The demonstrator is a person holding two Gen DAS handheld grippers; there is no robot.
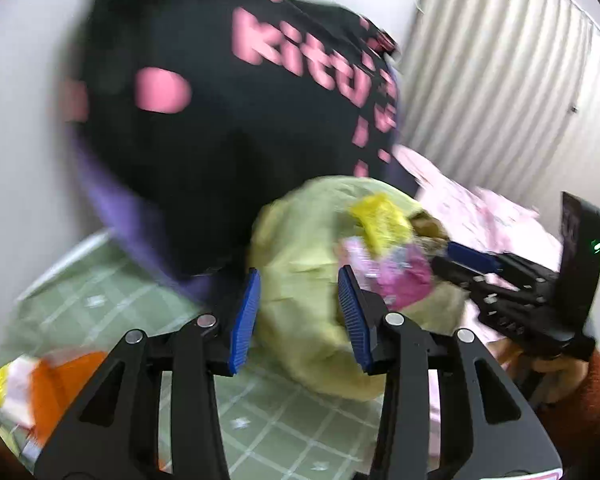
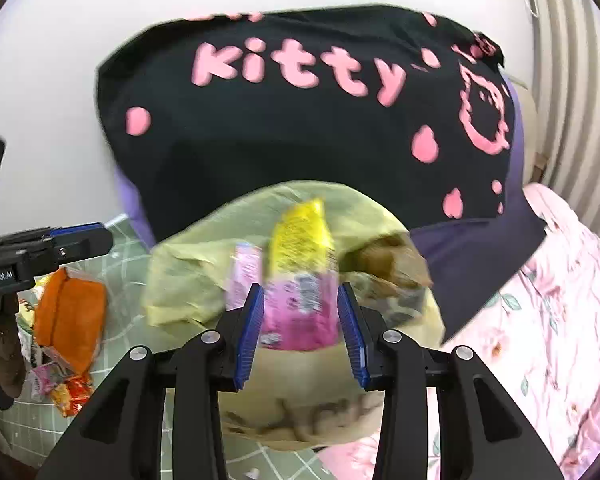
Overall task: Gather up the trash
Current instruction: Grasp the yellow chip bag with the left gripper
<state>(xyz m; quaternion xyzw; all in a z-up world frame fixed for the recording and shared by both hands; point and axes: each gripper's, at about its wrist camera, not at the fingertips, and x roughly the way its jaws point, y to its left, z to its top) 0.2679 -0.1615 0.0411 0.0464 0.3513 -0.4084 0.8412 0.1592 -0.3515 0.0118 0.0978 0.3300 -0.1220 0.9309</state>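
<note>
A crumpled yellow-green bag (image 1: 300,248) (image 2: 188,264) lies on the bed with its mouth facing up. A yellow wrapper (image 2: 300,236) (image 1: 380,220) and a pink wrapper (image 2: 300,312) (image 1: 404,276) sit blurred in that mouth. My right gripper (image 2: 302,332) is open, and the pink wrapper stands between its blue pads with a thin gap on the right side. It reaches in from the right in the left wrist view (image 1: 468,260). My left gripper (image 1: 298,320) is open just in front of the bag's side, holding nothing.
A black cushion (image 2: 300,152) with pink "kitty" lettering leans on the white wall behind the bag. An orange wrapper (image 2: 70,312) (image 1: 60,380) and small packets (image 2: 68,392) lie on the green checked sheet (image 1: 112,300). A pink floral blanket (image 2: 540,320) lies at right.
</note>
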